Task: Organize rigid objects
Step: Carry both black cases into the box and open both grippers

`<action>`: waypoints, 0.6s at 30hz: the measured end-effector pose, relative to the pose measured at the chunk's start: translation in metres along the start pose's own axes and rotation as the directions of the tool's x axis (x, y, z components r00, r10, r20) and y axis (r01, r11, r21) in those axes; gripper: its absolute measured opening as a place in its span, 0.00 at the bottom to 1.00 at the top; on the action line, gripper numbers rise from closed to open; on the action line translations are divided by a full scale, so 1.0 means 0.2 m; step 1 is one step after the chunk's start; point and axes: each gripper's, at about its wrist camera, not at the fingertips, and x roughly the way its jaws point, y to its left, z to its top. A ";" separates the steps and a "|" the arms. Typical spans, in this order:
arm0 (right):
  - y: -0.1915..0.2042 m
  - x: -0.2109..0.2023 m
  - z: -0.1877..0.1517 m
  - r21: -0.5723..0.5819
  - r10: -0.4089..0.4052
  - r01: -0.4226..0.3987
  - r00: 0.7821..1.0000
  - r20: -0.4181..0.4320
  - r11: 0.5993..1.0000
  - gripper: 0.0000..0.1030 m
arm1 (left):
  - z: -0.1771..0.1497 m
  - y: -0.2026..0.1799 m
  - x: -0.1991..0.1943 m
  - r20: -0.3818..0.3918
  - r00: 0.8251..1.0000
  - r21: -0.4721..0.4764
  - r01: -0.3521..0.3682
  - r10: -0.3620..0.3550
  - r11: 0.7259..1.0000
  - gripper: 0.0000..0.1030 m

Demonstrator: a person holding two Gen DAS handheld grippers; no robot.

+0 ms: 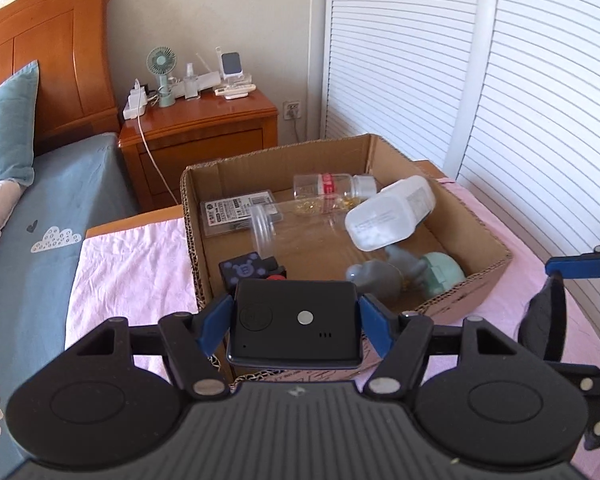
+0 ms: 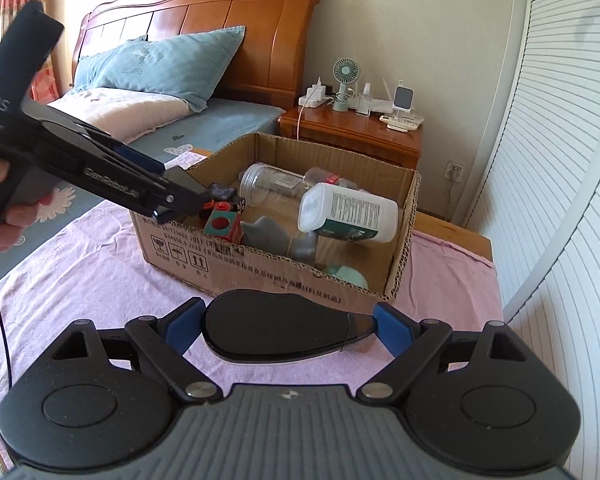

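A: What does each tool hold?

B: The left tool (image 1: 296, 326) pinches a flat black device (image 1: 294, 322) by its sides between blue pads, just above the near wall of the cardboard box (image 1: 476, 276). The right tool (image 2: 286, 326) pinches a black oval object (image 2: 276, 330) end to end, above the pink cloth (image 2: 80, 280) just before the box.

A: And inside the box?

B: A white bottle (image 1: 390, 218), clear bottles (image 1: 332, 186), a grey figure (image 1: 384, 274), a cube (image 2: 222, 226). Beyond stands a nightstand (image 1: 204, 132).
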 end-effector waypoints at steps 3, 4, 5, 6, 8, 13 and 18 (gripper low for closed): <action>0.01 0.01 0.02 -0.007 0.001 -0.001 1.000 0.001 1.000 0.90 | -0.01 0.02 0.01 0.005 1.000 -0.020 -0.017 0.017 1.000 0.68; 0.01 0.01 0.02 -0.007 0.000 0.000 1.000 0.001 1.000 0.90 | -0.02 0.02 0.01 0.011 1.000 -0.027 -0.023 0.023 0.999 0.75; 0.01 0.01 0.03 -0.008 0.000 0.000 1.000 0.001 1.000 0.90 | -0.02 0.03 -0.01 0.019 0.999 -0.039 -0.028 0.029 0.999 0.81; 0.01 0.01 0.04 -0.007 -0.001 0.001 1.000 0.003 1.000 0.90 | -0.02 0.03 -0.02 0.031 0.999 -0.054 -0.029 0.030 0.998 0.94; 0.01 0.01 0.05 -0.008 0.001 -0.001 1.000 0.008 1.000 0.90 | -0.02 0.05 -0.06 0.067 0.997 -0.073 -0.026 0.031 0.997 0.98; 0.01 0.02 0.12 -0.016 0.006 -0.005 1.000 0.027 1.000 0.90 | -0.04 0.03 -0.17 0.102 0.991 -0.068 -0.081 0.088 0.994 0.98; 0.01 0.09 0.23 -0.004 0.029 -0.029 0.999 0.038 1.000 0.90 | -0.09 0.01 -0.31 0.153 0.978 -0.062 -0.132 0.140 0.989 0.99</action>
